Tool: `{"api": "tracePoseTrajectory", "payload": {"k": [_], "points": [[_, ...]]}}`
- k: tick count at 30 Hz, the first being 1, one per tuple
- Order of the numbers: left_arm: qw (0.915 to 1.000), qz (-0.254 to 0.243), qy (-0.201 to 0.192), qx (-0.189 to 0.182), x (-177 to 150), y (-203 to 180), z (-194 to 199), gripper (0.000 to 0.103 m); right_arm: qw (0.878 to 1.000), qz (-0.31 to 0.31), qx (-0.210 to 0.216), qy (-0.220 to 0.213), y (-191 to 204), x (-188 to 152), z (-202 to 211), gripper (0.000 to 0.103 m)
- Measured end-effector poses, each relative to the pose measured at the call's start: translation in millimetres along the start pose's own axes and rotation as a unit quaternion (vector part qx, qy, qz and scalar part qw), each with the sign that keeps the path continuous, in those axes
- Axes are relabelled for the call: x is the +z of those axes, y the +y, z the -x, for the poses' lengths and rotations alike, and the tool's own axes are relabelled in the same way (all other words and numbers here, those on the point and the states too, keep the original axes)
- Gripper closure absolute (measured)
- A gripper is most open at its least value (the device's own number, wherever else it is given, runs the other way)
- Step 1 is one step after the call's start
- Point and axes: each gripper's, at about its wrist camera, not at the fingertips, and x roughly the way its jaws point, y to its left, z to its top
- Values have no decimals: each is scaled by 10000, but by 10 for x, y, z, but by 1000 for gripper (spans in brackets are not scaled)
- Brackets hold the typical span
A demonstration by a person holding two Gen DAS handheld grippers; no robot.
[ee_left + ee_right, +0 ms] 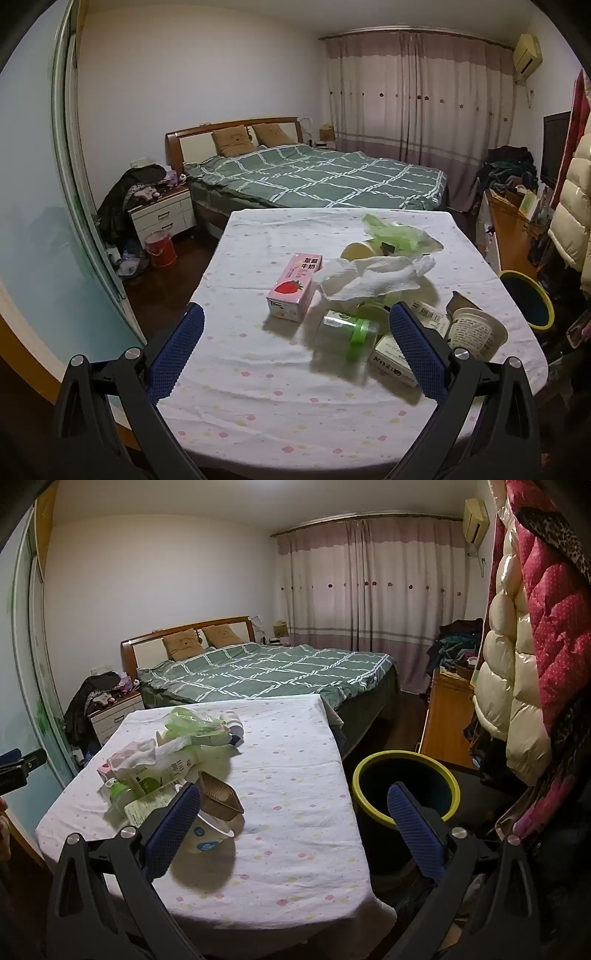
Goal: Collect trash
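Note:
A pile of trash lies on the cloth-covered table (pixel 258 387): a pink strawberry milk carton (pixel 294 286), crumpled white tissue (pixel 373 278), a green plastic bag (pixel 397 232), a clear jar with a green lid (pixel 347 332), a white yogurt cup (pixel 474 330) and a small white box (pixel 393 360). My left gripper (pixel 295 325) is open and empty above the table's near side, with the jar between its fingers' line. My right gripper (pixel 293 805) is open and empty; a paper cup (pixel 207 836) and a brown tray (pixel 221 799) lie by its left finger. The dark bin with a yellow-green rim (pixel 406 794) stands right of the table.
A bed (pixel 266 672) with a green checked cover stands behind the table. A nightstand (pixel 162 214) and a red bucket (pixel 160 249) are at the left. Hanging puffy jackets (pixel 517 664) and a wooden cabinet (pixel 443 716) crowd the right side.

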Motion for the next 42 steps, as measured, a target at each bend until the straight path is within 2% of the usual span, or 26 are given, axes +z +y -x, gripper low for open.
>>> {"api": "tracePoseTrajectory", "payload": {"k": [8,9,10,42], "points": [[9997,-111,-118,180,3,-103,46,4,10000,-4,-14,-37,-7,2,-4,6],[9999,-49,-67,-126,15,-51,54,4,10000,-5,-14,-37,-4,2,-5,6],[9998,4,-73,-163,17,-17,37,4,10000,-11,2,-36,-13,2,-6,6],[9993,-105,-176,-301,55,-94,99,4,10000,-39,1,-13,-38,-4,-68,6]]}}
